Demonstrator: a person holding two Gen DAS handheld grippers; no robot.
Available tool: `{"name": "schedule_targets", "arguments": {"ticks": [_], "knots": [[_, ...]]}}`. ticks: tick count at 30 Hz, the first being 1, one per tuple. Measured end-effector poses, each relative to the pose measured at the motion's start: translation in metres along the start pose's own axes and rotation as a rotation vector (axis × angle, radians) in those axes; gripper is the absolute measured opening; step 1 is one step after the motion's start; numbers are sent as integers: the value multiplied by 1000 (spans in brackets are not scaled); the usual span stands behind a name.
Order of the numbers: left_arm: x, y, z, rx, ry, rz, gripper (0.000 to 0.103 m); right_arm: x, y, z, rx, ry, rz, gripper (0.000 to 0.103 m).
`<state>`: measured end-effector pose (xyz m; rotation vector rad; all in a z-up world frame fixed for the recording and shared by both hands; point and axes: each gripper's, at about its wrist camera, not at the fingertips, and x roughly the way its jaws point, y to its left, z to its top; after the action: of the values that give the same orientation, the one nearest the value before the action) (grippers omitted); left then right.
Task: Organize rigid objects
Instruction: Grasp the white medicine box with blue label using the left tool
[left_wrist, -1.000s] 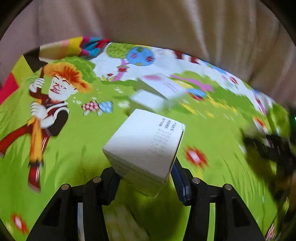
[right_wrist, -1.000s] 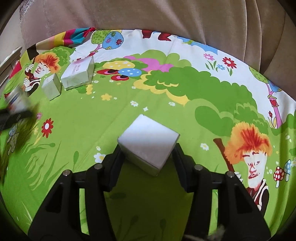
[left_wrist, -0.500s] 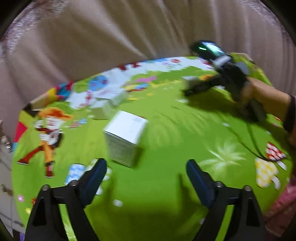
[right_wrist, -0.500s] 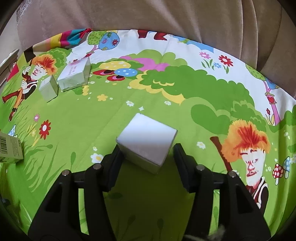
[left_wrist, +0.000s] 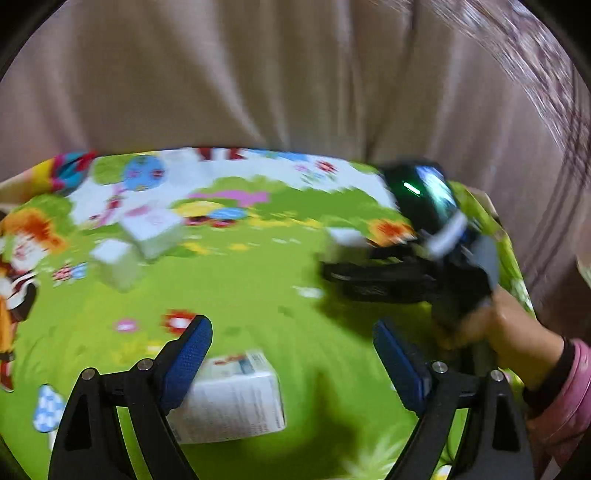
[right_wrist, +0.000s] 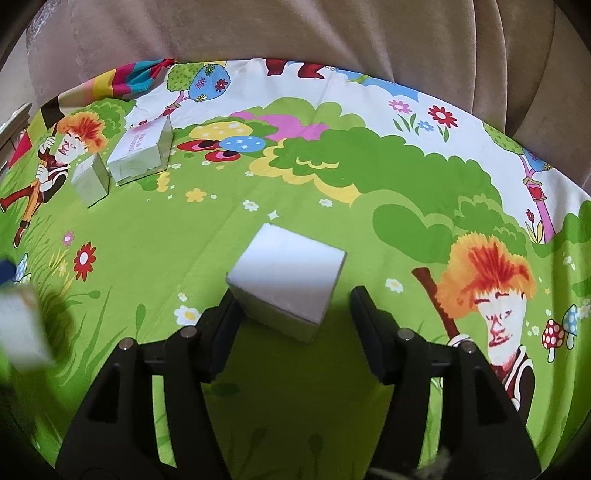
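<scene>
The left wrist view is smearing with motion, so print on the box (left_wrist: 229, 398) under the left gripper (left_wrist: 291, 343) is unreadable. Its jaws are standing wide, gripping nothing; the box is lying on the cloth (left_wrist: 240, 295) by the left finger. The right gripper (left_wrist: 332, 266) is showing beyond.

In the right wrist view, the right gripper's (right_wrist: 291, 314) jaws have just been opening; the white cube (right_wrist: 286, 280) is sitting between them, the right pad clearly apart. Two boxes (right_wrist: 142, 151) are lying far left.
</scene>
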<state>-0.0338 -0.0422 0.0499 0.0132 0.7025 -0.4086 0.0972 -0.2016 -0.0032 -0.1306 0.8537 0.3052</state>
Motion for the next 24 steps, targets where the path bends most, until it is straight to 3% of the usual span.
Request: {"name": "schedule_targets", "arguments": {"ticks": [3, 6, 9, 12, 14, 16, 18, 21, 24], "knots": [[-8, 0, -15, -81, 24, -81, 90, 0, -1, -1, 7, 0, 2, 63], [-39, 17, -37, -175, -11, -48, 90, -2, 0, -2, 11, 0, 1, 63], [-56, 44, -65, -379, 40, -12, 91, -1, 0, -2, 13, -1, 4, 64], [-56, 59, -90, -654, 125, 32, 91, -1, -1, -2, 13, -1, 3, 64], [-57, 51, -82, -718, 96, 82, 91, -1, 0, -2, 11, -1, 1, 63], [-52, 38, -64, -768, 74, 77, 91, -1, 0, -2, 9, -1, -3, 63], [-47, 30, -46, -810, 66, 175, 91, -1, 1, -2, 8, -1, -4, 63], [-36, 36, -22, -981, 33, 257, 93, -1, 0, -2, 8, -1, -3, 63], [-13, 57, -24, -1194, 136, 349, 100, -1, 0, -2, 10, -2, -1, 63]]}}
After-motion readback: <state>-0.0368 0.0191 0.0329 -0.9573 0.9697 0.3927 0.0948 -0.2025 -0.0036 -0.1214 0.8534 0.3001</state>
